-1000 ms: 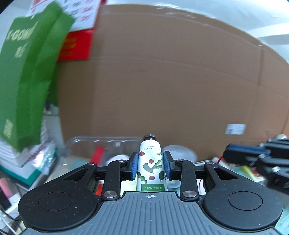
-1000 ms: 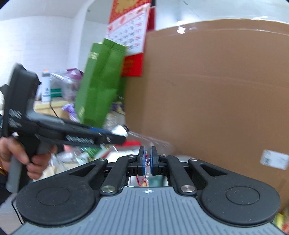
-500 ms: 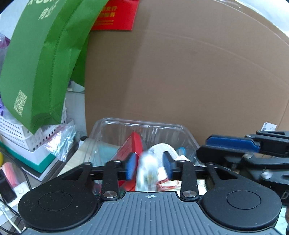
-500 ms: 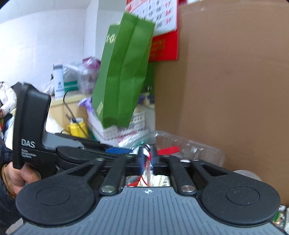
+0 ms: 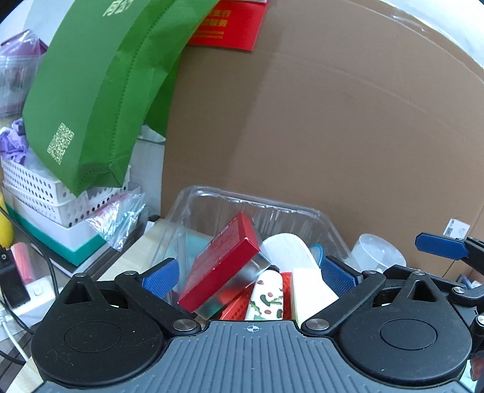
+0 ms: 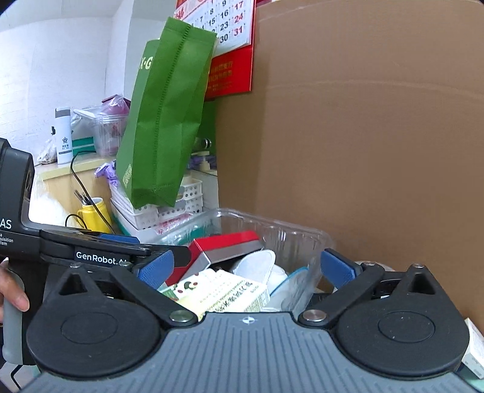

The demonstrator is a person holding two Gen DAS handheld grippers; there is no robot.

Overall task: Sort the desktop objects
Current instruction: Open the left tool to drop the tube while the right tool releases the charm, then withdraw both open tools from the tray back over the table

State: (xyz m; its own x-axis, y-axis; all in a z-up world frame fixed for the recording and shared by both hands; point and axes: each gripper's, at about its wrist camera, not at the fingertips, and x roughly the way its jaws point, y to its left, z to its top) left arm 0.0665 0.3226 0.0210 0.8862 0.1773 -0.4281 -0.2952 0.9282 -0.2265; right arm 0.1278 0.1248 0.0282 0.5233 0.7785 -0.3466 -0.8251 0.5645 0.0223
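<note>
Two grippers hang over a clear tray (image 5: 326, 217), jaws wide and empty. Left gripper (image 5: 251, 275) sits above a red box (image 5: 224, 263) and a floral tube (image 5: 267, 294) lying in the tray; right gripper (image 6: 246, 269) likewise. Dropping-off looks done; next, fetch another item. Readable: "GenRobot" on the left gripper, calendar (image 6: 225, 24) dates.

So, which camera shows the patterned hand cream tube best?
The left wrist view: the hand cream tube lies in the clear plastic tray, between the pads of the open left claw, beside the red box. The right wrist view shows only part of its flat printed end.
</note>
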